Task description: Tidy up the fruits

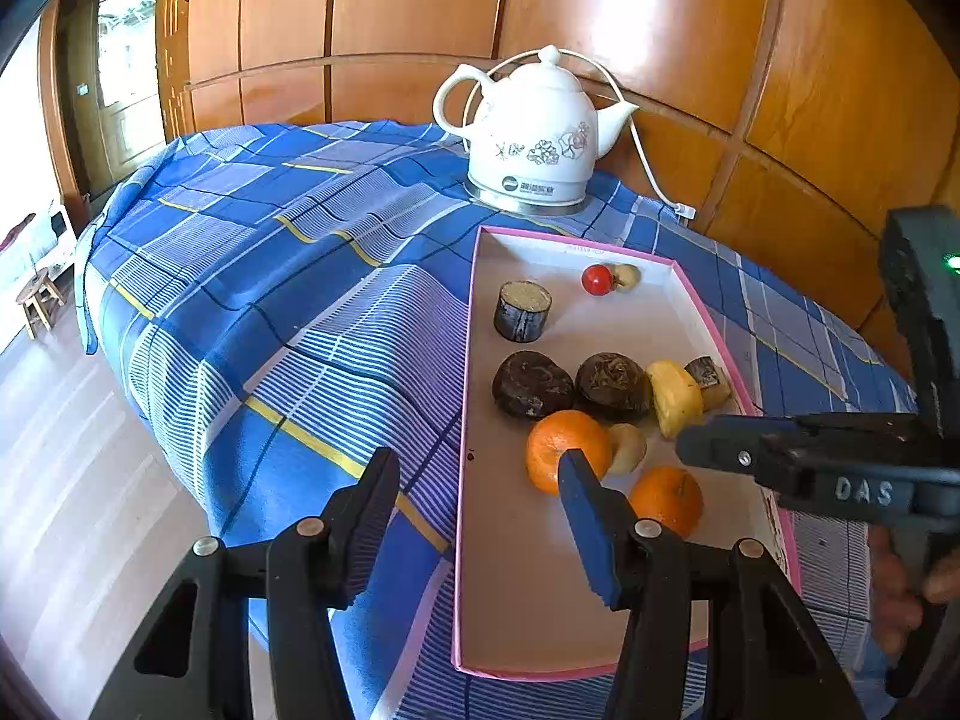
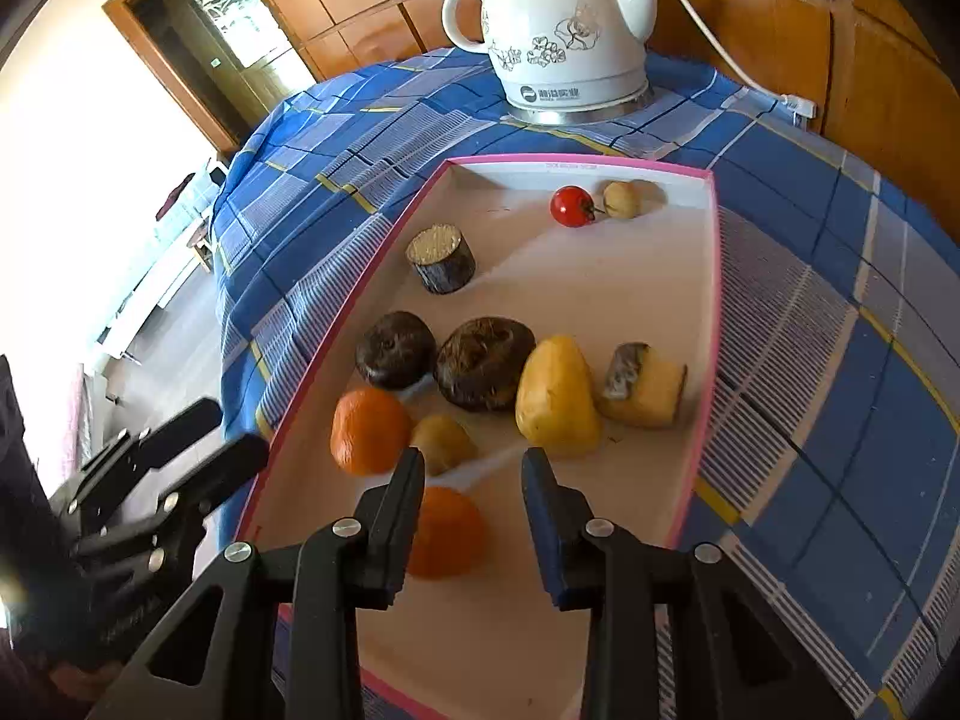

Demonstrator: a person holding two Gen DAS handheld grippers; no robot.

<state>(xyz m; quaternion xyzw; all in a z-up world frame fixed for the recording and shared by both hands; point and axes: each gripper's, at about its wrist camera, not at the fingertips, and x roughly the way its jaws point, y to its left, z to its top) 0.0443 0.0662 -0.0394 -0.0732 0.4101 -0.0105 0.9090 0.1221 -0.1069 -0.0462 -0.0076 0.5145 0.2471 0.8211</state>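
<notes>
Fruits are sitting in a shallow white cardboard tray with a pink rim [image 2: 714, 276], which is lying on a blue checked tablecloth [image 1: 270, 300].

Going left to right in the right wrist view: the left gripper [image 2: 204, 438] is hanging just off the tray's left edge over the cloth, jaws partly open with nothing between them. Inside the tray, a dark cylinder-shaped piece with a pale top [image 2: 441, 264] is standing toward the far left, and a small dark round fruit [image 2: 396, 357] is sitting next to a bigger dark brown one [image 2: 483, 369]. One orange mandarin [image 2: 366, 432] is lying just in front of them, touching a small yellowish-green fruit [image 2: 441, 441].

The right gripper [image 2: 474, 474] is hovering over the tray's near half, jaws a little apart and gripping nothing, with a second orange mandarin [image 2: 450, 534] lying on the tray floor below, by the left finger.

Further right, a yellow pear-shaped fruit [image 2: 555, 396] is leaning near a yellow wedge with dark rind [image 2: 645, 384]. At the far end a small red cherry tomato [image 2: 572, 206] is sitting beside a tiny pale round fruit [image 2: 621, 199]. A white ceramic kettle with a flower print [image 2: 564, 36] is standing behind the tray.
</notes>
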